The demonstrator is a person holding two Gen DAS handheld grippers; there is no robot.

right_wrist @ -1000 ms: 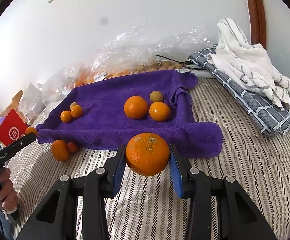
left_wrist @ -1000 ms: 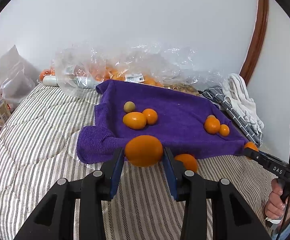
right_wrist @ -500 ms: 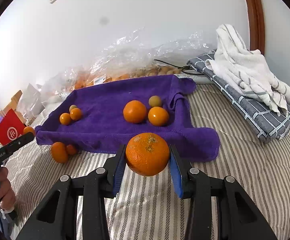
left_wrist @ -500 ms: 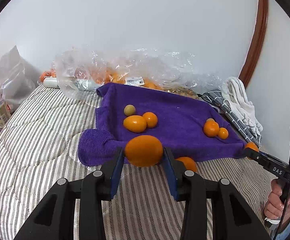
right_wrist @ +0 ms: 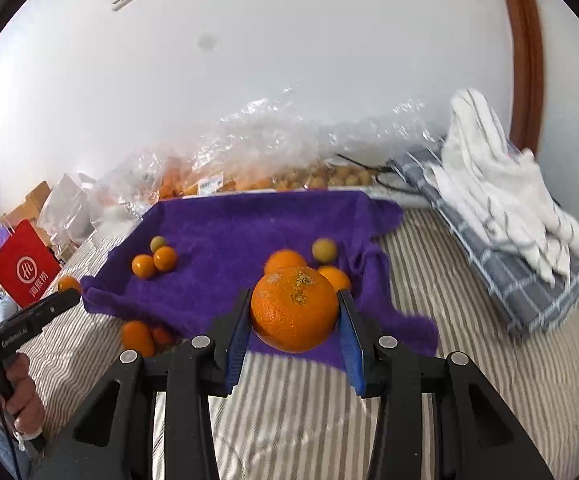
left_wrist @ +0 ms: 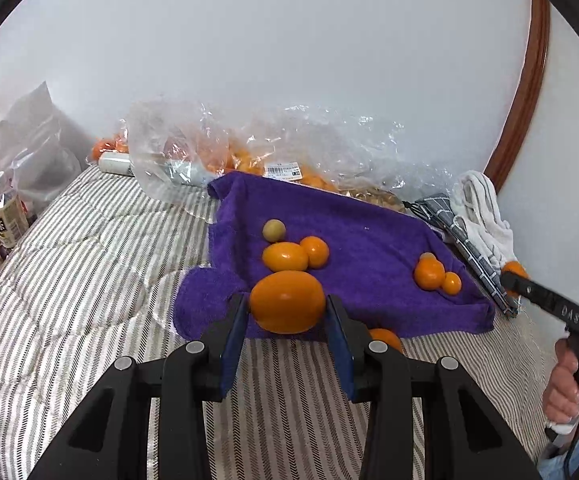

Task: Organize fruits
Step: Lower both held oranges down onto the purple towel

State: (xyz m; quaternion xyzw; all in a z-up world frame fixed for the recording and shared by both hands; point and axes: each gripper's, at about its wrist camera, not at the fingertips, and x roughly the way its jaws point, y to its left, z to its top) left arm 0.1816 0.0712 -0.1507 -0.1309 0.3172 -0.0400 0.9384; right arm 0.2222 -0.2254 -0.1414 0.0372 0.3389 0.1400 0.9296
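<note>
The jaws of the left gripper [left_wrist: 287,312] are clamped on a smooth oval orange fruit [left_wrist: 287,302], and those of the right gripper [right_wrist: 293,320] pinch a round, rough-skinned orange [right_wrist: 294,309] with pale scars on top; both fruits hang above the near edge of a purple towel [left_wrist: 369,248]. On that towel lie two clusters of small orange fruits, one of three [left_wrist: 289,250] just beyond the left gripper, another of three [left_wrist: 433,274] toward the far side. More orange fruit [right_wrist: 139,336] sits on the striped bedding [left_wrist: 69,280] touching the towel's edge. Behind, clear plastic bags [left_wrist: 249,152] of fruit carry a white barcode label [left_wrist: 283,169], too small to read. The right gripper's handle reads "DAS" [left_wrist: 569,314]; the left gripper's print [right_wrist: 15,338] is too blurred to read. A red paper bag [right_wrist: 23,270] shows a white round logo with Chinese characters.
</note>
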